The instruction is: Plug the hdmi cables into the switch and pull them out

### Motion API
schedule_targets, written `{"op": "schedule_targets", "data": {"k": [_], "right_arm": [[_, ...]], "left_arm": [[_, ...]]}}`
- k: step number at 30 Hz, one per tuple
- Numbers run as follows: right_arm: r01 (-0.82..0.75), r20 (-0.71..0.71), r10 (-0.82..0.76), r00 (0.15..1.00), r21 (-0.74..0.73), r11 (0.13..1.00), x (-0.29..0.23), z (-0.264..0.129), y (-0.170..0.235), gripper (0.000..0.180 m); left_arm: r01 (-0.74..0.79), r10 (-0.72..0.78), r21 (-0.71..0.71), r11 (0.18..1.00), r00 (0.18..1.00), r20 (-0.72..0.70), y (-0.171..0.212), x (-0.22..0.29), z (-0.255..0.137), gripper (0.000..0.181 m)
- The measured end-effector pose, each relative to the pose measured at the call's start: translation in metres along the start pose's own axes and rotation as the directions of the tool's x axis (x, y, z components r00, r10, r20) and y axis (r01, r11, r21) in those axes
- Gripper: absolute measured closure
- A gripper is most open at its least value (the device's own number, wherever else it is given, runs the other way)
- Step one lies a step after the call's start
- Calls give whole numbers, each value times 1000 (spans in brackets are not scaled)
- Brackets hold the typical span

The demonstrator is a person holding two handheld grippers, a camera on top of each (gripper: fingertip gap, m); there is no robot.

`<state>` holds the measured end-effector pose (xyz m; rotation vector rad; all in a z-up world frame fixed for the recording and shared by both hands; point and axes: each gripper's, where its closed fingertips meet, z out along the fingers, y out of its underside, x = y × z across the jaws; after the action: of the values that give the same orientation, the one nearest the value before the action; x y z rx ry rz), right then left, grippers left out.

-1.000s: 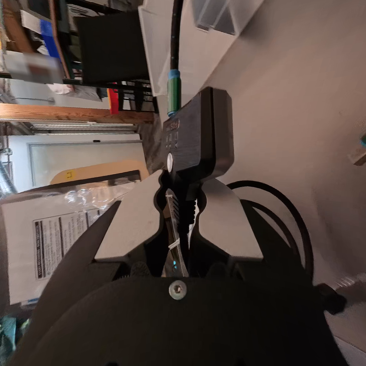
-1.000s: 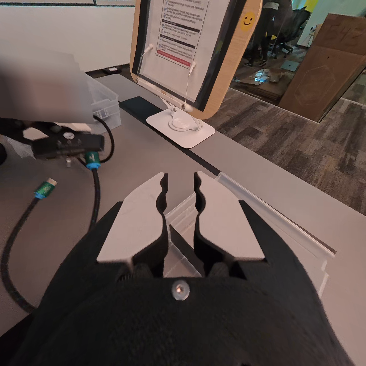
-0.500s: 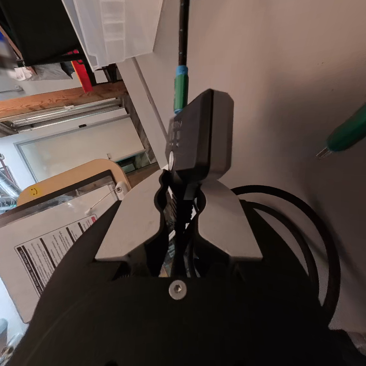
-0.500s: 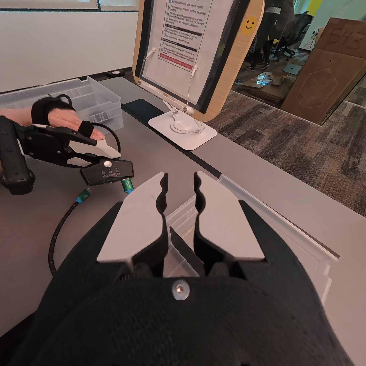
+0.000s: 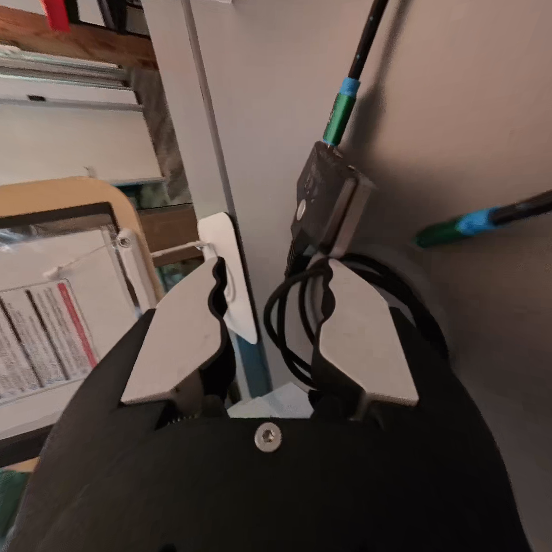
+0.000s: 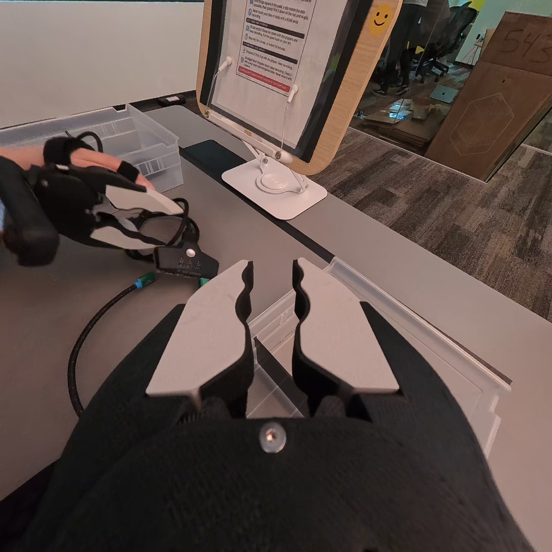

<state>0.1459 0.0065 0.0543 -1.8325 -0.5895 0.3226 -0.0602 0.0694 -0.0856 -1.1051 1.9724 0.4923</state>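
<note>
- The left gripper has just let go: half a second back its fingers clamped the switch by its tail end, and now they stand wide apart with nothing between them.
- The switch lies flat on the grey table, just ahead of the left gripper's fingertips, its own thin black lead looped beside the right-hand finger.
- One green-tipped HDMI cable is seated in the switch's far edge; a second green plug lies loose on the table nearby, apart from the switch.
- The right gripper hovers over a clear plastic bin, fingers parted a little and holding nothing.
- Reading it: the switch is parked, so a pull on the seated plug or a pick-up of the loose one looks next.
</note>
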Motion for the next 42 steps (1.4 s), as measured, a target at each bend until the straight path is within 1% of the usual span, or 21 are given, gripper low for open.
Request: {"op": "schedule_targets", "data": {"k": [4,7,9,11,12,13,14,15,17,19,21,23,24,26,29,31,35,39,40,41,42], "right_arm": [[5,3,-5,1000,-13,1000,-1,1,2,154],[4,7,-4,1000,-20,1000,-2,1,3,154],[5,4,-5,1000,-24,1000,-1,2,4,154],[6,3,-6,1000,-28,1000,-1,3,4,154],[7,1,-7,1000,-31,999,-1,4,4,154],[7,1,-7,1000,-34,999,-1,5,4,153],[7,3,-7,1000,-38,999,-2,6,5,154],[9,3,-8,1000,-43,999,-2,7,5,154],[14,-2,-15,1000,-61,998,-2,9,8,154],[22,-2,-22,1000,-75,997,-3,11,9,154],[28,-3,-29,1000,-86,996,-4,12,11,154],[31,-5,-32,999,-94,995,-4,13,12,154],[30,-5,-31,1000,-96,995,-4,13,12,154],[27,-4,-28,1000,-104,994,-4,15,13,154],[32,0,-33,999,-118,992,-5,17,15,154],[38,5,-38,999,-129,991,-7,19,17,154],[49,12,-47,999,-153,987,-9,24,20,154],[59,20,-56,998,-167,984,-11,25,23,154],[61,19,-59,998,-168,984,-11,25,23,154],[62,18,-60,998,-168,984,-11,25,23,154],[62,17,-60,998,-165,984,-11,25,22,154]], "left_arm": [[117,-114,27,993,988,-100,9,-2,-35,121],[182,-184,56,982,983,23,27,-32,-71,121],[277,-278,33,960,950,141,61,-57,-103,127],[417,-401,-9,909,881,250,109,-72,-136,128],[494,-461,-27,869,828,321,137,-78,-153,128],[572,-515,-37,819,764,389,165,-81,-169,133],[645,-574,-29,764,699,426,189,-80,-181,139],[710,-650,3,704,643,405,204,-74,-186,141],[811,-800,82,579,546,250,215,-57,-181,146],[872,-871,135,470,435,228,234,-57,-173,151],[909,-910,102,403,386,152,241,-44,-157,142],[930,-933,83,359,356,45,234,-33,-144,132],[934,-938,91,347,346,22,233,-33,-141,127],[935,-940,96,341,339,41,239,-34,-133,131],[939,-939,-36,343,344,24,250,-9,-116,133],[934,-938,-85,346,348,6,253,2,-109,134],[944,-948,-80,319,319,-2,257,4,-99,137],[941,-950,-135,309,312,-2,264,14,-87,142],[938,-948,-134,318,319,-18,262,15,-87,149],[932,-942,-136,335,334,-31,260,15,-88,162],[926,-935,-137,353,354,-18,260,13,-92,163]]}}
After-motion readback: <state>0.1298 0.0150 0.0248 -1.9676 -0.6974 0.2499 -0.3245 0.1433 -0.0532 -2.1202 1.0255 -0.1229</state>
